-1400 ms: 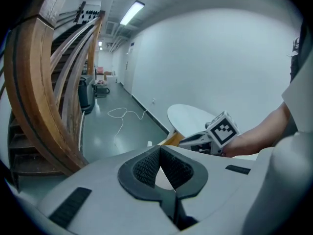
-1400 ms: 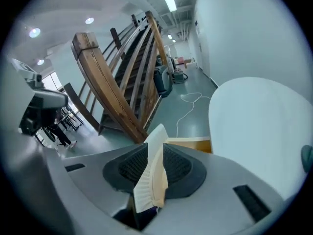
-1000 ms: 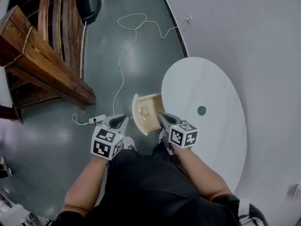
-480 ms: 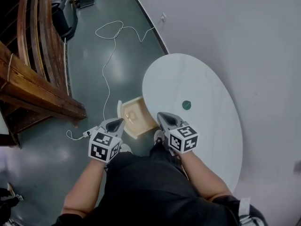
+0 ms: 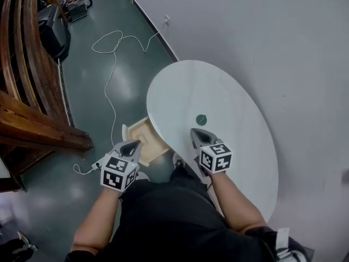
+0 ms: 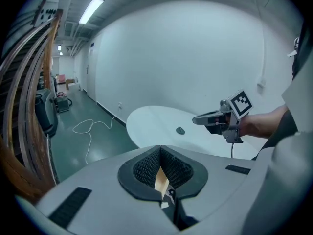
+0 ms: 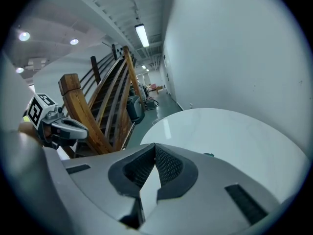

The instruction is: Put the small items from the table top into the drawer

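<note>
A small round green item (image 5: 201, 119) lies on the white oval table (image 5: 229, 97); it also shows in the left gripper view (image 6: 180, 130) and just past the right jaws (image 7: 209, 154). The wooden drawer (image 5: 143, 138) stands pulled out under the table's near-left edge. My right gripper (image 5: 194, 132) hovers over the table edge, just short of the green item, shut and empty (image 7: 155, 148). My left gripper (image 5: 133, 144) hangs over the drawer's near corner, its jaws meeting at the tip with nothing in them (image 6: 160, 151).
A wooden staircase (image 5: 32, 124) rises at the left. A white cable (image 5: 112, 64) snakes across the green floor to a power strip (image 5: 97, 164). A white wall (image 5: 262, 37) runs behind the table. The person's dark-clothed body fills the bottom of the head view.
The right gripper has come nearer to the green item, now over the table edge. The left gripper stays by the drawer. The head view has shifted so the table sits further left.
</note>
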Motion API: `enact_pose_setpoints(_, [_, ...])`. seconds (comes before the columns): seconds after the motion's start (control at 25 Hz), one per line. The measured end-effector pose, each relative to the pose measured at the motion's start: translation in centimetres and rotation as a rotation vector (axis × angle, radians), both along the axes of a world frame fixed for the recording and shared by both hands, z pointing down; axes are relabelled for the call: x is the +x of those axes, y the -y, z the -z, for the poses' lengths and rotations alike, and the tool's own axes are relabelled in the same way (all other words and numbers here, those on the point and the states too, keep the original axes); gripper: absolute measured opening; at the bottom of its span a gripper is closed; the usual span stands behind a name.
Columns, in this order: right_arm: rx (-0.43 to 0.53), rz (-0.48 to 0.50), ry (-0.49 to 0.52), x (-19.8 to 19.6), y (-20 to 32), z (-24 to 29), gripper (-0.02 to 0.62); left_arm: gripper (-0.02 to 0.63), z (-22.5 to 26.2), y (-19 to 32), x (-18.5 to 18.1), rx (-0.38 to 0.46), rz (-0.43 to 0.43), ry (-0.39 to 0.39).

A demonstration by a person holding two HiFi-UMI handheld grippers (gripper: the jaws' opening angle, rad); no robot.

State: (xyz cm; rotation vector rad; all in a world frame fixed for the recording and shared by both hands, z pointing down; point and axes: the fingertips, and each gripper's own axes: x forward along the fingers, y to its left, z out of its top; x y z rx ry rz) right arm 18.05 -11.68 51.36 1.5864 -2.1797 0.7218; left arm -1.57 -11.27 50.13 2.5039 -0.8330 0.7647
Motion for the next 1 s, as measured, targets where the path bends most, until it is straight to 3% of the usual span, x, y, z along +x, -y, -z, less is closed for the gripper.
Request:
enact_pose_setpoints(0.32, [-0.05, -0.115, -0.094, 6.5, 0.7, -2.5, 0.009, 0.014, 0.2, 0.2, 1.3, 0.0, -0.027, 0.021])
enact_pose_setpoints(0.68, [-0.136, -0.083, -0.327, 9.6, 2.2, -7.9, 0.011, 0.014, 0.2, 0.6, 1.5, -0.009, -0.019, 0.042])
enact_pose_setpoints(1.0, [-0.186, -0.046, -0.321, 9.2, 3.7, -10.6, 0.086, 0.014, -0.1, 1.1, 0.9, -0.023, 0.013, 0.062])
